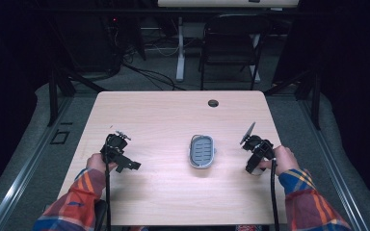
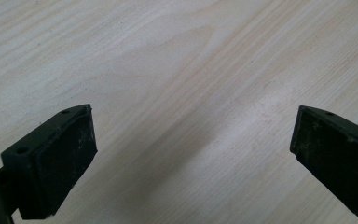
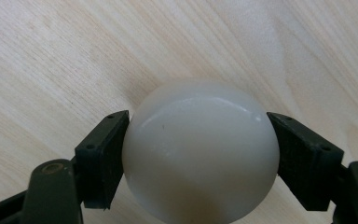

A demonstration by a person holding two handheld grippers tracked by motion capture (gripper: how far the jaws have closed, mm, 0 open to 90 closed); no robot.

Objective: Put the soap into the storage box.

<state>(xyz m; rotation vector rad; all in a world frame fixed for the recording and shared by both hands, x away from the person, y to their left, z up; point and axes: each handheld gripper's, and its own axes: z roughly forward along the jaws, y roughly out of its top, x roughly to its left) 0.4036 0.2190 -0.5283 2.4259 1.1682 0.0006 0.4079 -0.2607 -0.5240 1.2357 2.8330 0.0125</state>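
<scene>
Already a smooth white ball (image 3: 200,154) is clamped between the right gripper (image 1: 256,155)'s jaws, low over the pale wooden table (image 1: 164,115). Placement is judged outstanding, perhaps into the grey slotted oval dish (image 1: 202,151) nearby. The left gripper (image 2: 191,149) is held spread, empty.

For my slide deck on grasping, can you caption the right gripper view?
Right tool shut on a smooth white ball, one pad on each side, above the pale wooden table.
</scene>
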